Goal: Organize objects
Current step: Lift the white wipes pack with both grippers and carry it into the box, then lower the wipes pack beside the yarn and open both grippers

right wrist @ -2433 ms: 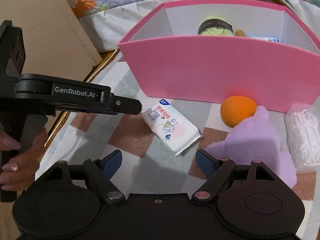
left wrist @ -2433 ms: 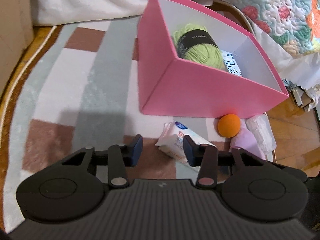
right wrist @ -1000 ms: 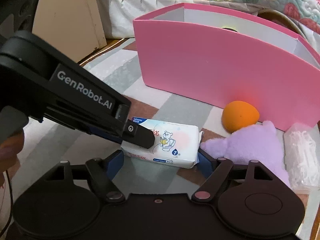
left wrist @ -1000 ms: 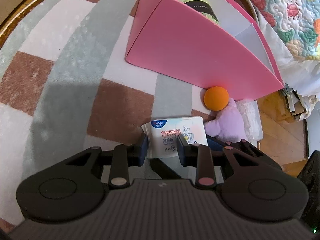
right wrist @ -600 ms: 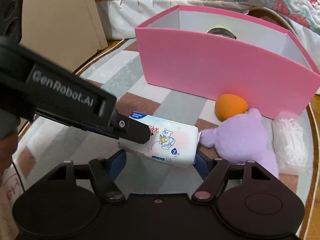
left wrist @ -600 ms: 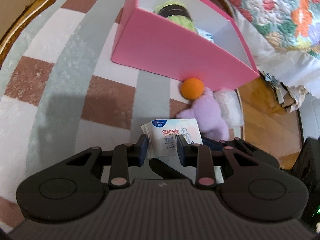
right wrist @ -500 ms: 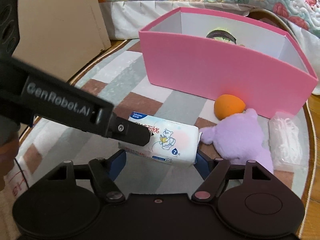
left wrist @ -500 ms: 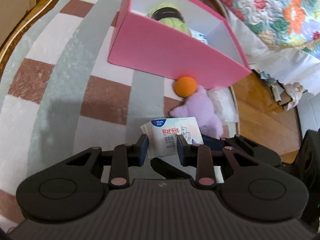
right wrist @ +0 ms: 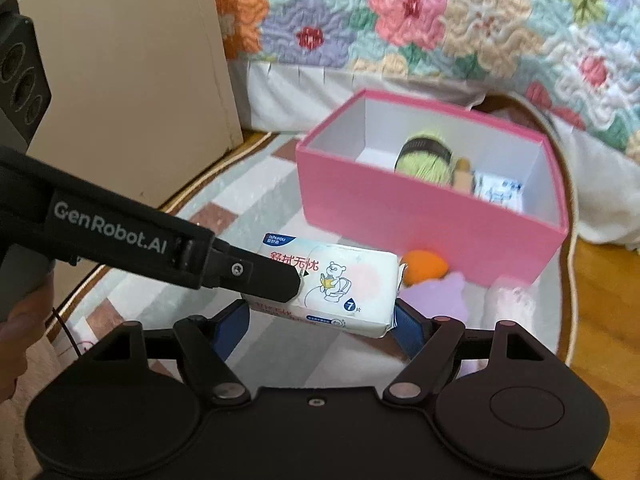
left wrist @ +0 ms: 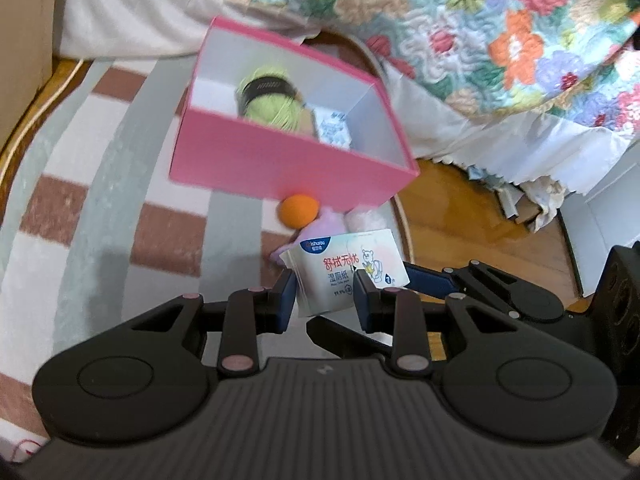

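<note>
Grippers (left wrist: pixel 322 298) above yarn-holding pink box (left wrist: pixel 280 168)

A glossy white plastic-film wipes pack (right wrist: pixel 340 284) contrasts with the matt black plastic grippers, a smooth matt pink cardboard box (right wrist: pixel 420 216), a fuzzy lime-green yarn ball (left wrist: pixel 272 108), a soft checked pile rug (left wrist: pixel 100 200), a puckered floral quilted cloth bedcover (right wrist: pixel 440 20) and the polished wood floor (left wrist: pixel 452 208).

White wet-wipe pack (right wrist: pixel 340 284) airborne, orange ball (right wrist: pixel 424 266) beside pink box (right wrist: pixel 400 208)
</note>
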